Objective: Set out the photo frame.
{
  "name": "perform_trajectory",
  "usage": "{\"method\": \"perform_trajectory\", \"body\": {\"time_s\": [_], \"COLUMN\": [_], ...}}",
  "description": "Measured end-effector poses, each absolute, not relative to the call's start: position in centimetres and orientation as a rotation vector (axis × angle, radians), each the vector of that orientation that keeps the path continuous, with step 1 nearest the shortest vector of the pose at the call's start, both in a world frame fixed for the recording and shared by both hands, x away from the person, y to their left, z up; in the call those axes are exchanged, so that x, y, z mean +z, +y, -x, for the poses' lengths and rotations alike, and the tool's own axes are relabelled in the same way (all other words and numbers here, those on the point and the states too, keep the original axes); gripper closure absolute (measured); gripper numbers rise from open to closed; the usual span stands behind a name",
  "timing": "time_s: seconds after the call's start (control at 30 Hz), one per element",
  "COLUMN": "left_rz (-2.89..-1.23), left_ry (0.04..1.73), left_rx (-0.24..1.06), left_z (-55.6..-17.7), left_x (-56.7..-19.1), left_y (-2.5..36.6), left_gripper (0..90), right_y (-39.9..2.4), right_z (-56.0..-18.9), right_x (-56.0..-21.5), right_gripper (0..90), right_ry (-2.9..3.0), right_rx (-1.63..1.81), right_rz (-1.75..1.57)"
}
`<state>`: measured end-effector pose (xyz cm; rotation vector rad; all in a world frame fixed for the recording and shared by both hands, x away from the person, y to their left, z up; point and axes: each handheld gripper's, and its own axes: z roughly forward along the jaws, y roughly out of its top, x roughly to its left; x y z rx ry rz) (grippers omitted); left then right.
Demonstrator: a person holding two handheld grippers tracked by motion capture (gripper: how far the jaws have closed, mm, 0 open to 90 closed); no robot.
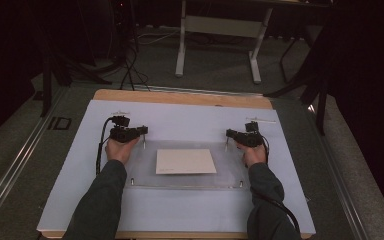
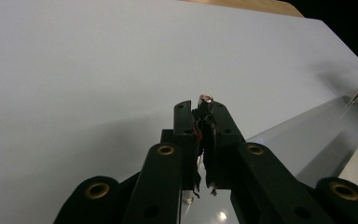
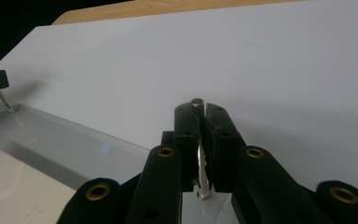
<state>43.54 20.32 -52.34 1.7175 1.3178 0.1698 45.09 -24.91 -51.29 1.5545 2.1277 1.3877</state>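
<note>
At ten o'clock of the clear plastic sheet (image 1: 185,180), the left gripper (image 1: 141,131) has its jaws closed to a narrow slit on a small metal post (image 2: 206,100) that stands upright at the sheet's far left corner; in the left gripper view the post's round silver head pokes out just above the jaw tips, and its shaft shows again below them, so the pads press on it from both sides; at two o'clock of the sheet, the right gripper (image 1: 228,134) is clamped in the same narrow way on a second metal post (image 3: 196,103) at the far right corner, whose dark top sits between the jaw tips in the right gripper view and whose bright shaft (image 3: 202,177) runs down between the pads; both grippers point inward toward each other, the left one toward three o'clock and the right one toward nine o'clock; each is held in a hand (image 1: 121,149) resting at the sheet's side edge; the sheet lies flat in the middle of a pale blue mat (image 1: 190,120) on the wooden table (image 1: 180,97), its long axis running from nine o'clock to three o'clock; two more posts (image 1: 132,180) stand at its near corners; a white paper (image 1: 185,161) lies under or in the sheet near its centre, long side also running nine to three; each post's own long axis is vertical, head up.
</note>
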Motion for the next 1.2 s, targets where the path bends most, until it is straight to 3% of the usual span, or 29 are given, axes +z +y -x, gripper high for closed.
{"method": "perform_trajectory", "body": {"time_s": [0.97,1.1,1.13,1.2], "left_rz": [-1.673,-1.670,-1.657,-1.656], "left_ry": [1.437,1.443,1.448,1.447], "left_rx": [0.060,0.057,0.052,0.053], "left_z": [-45.7,-45.7,-45.8,-45.8], "left_x": [-52.6,-52.6,-52.7,-52.8], "left_y": [20.3,20.3,20.4,20.4], "left_gripper": [84.9,85.0,85.0,85.0], "right_y": [-24.3,-24.2,-24.7,-24.9], "right_z": [-46.5,-46.2,-45.6,-45.4], "right_x": [-51.7,-51.5,-51.0,-50.8], "right_gripper": [84.6,83.3,76.8,76.3], "right_ry": [2.059,2.060,2.083,2.084], "right_rx": [1.367,1.340,1.331,1.337], "right_rz": [-1.677,-1.648,-1.588,-1.574]}}
